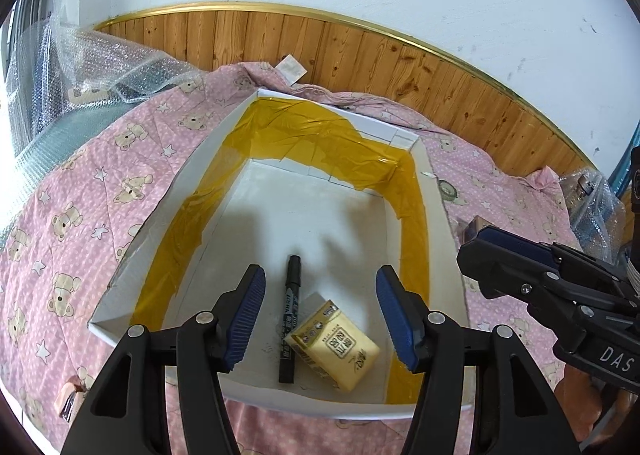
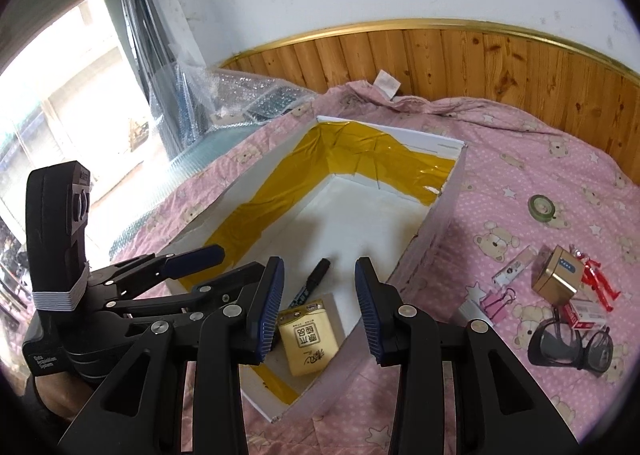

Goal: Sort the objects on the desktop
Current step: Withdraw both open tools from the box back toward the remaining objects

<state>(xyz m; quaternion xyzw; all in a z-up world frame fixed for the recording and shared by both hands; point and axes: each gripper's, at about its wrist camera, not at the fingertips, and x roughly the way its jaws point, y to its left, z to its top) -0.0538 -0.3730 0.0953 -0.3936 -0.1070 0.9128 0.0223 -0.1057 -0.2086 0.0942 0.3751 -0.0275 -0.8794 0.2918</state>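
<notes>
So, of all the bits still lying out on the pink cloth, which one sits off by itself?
The green tape roll. It lies alone, farther back, while the gold box, red toy, pink clips and glasses cluster together.

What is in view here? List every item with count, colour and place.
Box: 1, white, yellow-taped inside, on the blanket.
Marker: 1, black, in box.
Tissue pack: 1, yellow, in box beside marker.
Tape roll: 1, green, right of box.
Binder clips: pink, count unclear, right of box.
Small carton: 1, gold, right of box.
Toy figure: 1, red, beside carton.
Glasses: 1, black, near right.
Blanket: 1, pink.
Bubble wrap: clear, far left.
Left gripper: open, over box.
Right gripper: open, over box.
</notes>
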